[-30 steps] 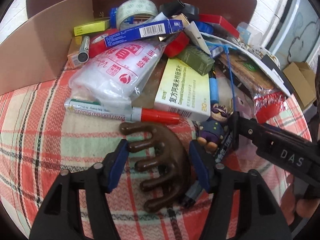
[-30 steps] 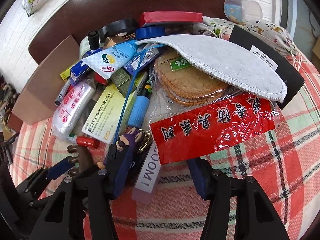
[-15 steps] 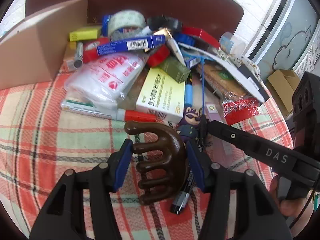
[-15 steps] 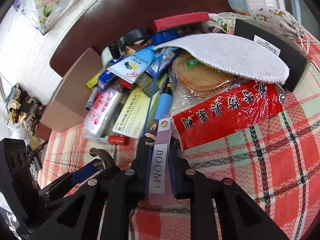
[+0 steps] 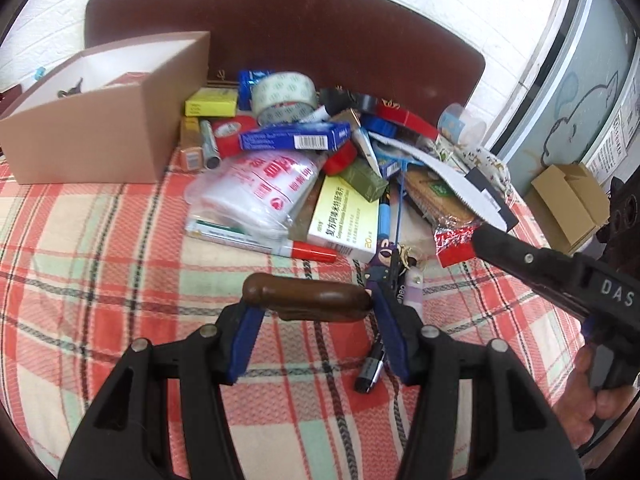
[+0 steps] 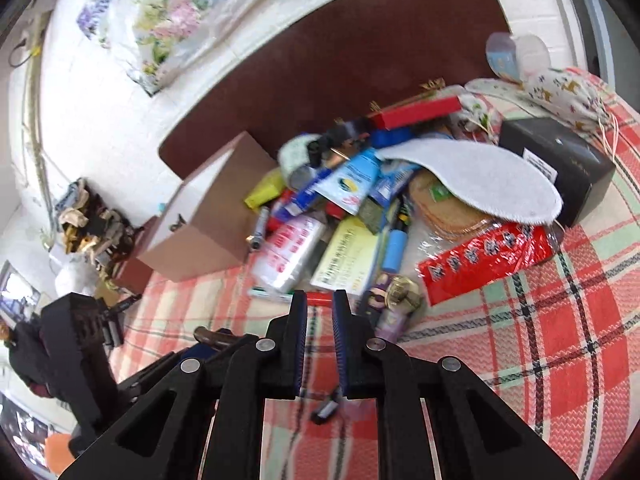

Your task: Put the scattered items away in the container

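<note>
Clamping a brown wooden massager between its blue pads, the left gripper holds it raised over the plaid cloth, with a black marker lying on the cloth just below. The right gripper has its jaws nearly together with a narrow gap and nothing visibly between them, near a figurine keychain. Beyond both lies the heap of scattered items, a yellow medicine box among them, and the open cardboard box stands at the cloth's far left.
</note>
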Demonstrator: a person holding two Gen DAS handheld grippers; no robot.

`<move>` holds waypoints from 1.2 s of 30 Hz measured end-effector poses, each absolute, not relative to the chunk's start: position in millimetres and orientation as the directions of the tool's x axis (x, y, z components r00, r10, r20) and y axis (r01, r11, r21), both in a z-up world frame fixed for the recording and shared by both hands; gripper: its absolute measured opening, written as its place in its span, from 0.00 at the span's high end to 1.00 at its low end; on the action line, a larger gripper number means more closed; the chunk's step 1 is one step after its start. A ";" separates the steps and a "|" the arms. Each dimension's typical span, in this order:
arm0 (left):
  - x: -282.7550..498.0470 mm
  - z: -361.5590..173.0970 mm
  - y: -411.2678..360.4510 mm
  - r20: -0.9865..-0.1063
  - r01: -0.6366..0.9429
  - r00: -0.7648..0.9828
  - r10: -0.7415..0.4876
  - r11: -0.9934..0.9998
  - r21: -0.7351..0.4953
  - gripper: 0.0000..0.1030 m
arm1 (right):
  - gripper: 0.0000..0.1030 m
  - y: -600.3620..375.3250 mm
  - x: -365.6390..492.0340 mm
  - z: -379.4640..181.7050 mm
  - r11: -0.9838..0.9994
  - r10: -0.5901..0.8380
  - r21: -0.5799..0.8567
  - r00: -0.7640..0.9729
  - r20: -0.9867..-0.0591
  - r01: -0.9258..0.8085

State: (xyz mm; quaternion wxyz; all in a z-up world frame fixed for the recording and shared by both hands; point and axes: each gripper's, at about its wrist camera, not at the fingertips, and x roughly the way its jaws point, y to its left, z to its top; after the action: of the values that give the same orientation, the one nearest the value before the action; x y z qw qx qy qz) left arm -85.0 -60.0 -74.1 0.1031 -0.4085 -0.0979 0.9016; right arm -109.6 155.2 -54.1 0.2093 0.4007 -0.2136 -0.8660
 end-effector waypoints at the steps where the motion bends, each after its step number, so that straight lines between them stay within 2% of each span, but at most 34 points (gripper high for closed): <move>1: -81.7 -71.6 -62.7 -0.713 -0.102 -0.650 0.264 -0.959 -0.263 0.48 | 0.86 152.2 -108.8 -51.7 -0.827 -0.529 0.528 -0.588 -0.612 0.194; 8: -63.5 -66.3 -74.0 -0.702 -0.100 -0.658 0.273 -0.955 -0.277 0.48 | 0.86 166.2 -114.4 -86.2 -0.848 -0.461 0.529 -0.542 -0.703 0.034; 14: -65.0 -71.4 -74.6 -0.705 -0.107 -0.648 0.288 -0.951 -0.289 0.48 | 0.86 172.2 -124.2 -114.5 -0.837 -0.465 0.545 -0.476 -0.747 -0.038; 17: -68.7 -73.3 -71.9 -0.708 -0.117 -0.642 0.295 -0.950 -0.289 0.49 | 0.82 167.6 -133.0 -127.3 -0.828 -0.484 0.559 -0.439 -0.757 -0.053; 21: -74.4 -76.9 -69.0 -0.712 -0.128 -0.634 0.303 -0.948 -0.290 0.49 | 0.63 161.6 -143.6 -138.1 -0.829 -0.485 0.556 -0.409 -0.773 -0.067; 25: -81.9 -82.7 -66.3 -0.720 -0.133 -0.621 0.309 -0.947 -0.292 0.54 | 0.57 152.2 -154.0 -140.1 -0.837 -0.482 0.546 -0.415 -0.772 -0.043; 26: -83.8 -84.3 -66.4 -0.723 -0.133 -0.616 0.314 -0.946 -0.297 0.59 | 0.57 148.8 -156.4 -140.2 -0.846 -0.472 0.532 -0.417 -0.777 -0.033; 30: -88.7 -87.2 -64.5 -0.722 -0.144 -0.610 0.326 -0.942 -0.304 0.60 | 0.58 140.6 -160.4 -140.0 -0.868 -0.450 0.496 -0.422 -0.787 0.002; 31: -89.9 -88.0 -63.4 -0.723 -0.147 -0.608 0.328 -0.941 -0.303 0.60 | 0.65 142.7 -160.9 -141.2 -0.862 -0.460 0.507 -0.425 -0.780 0.001; 33: -90.7 -88.3 -61.8 -0.723 -0.151 -0.609 0.325 -0.943 -0.297 0.61 | 0.68 150.0 -160.9 -143.4 -0.843 -0.482 0.538 -0.429 -0.764 -0.011; 35: -90.8 -88.3 -60.4 -0.724 -0.157 -0.608 0.326 -0.943 -0.293 0.61 | 0.78 159.6 -159.1 -145.4 -0.819 -0.506 0.573 -0.435 -0.745 -0.029; 36: -90.6 -88.4 -60.1 -0.724 -0.161 -0.606 0.330 -0.942 -0.295 0.63 | 0.79 163.1 -158.1 -145.7 -0.813 -0.510 0.582 -0.438 -0.740 -0.036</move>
State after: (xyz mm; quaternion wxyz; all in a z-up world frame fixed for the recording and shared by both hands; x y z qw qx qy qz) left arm -90.6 -60.1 -88.4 0.1379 -0.4220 -0.1003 0.8904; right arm -158.1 163.1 -145.7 0.1475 0.5090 -0.2681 -0.8045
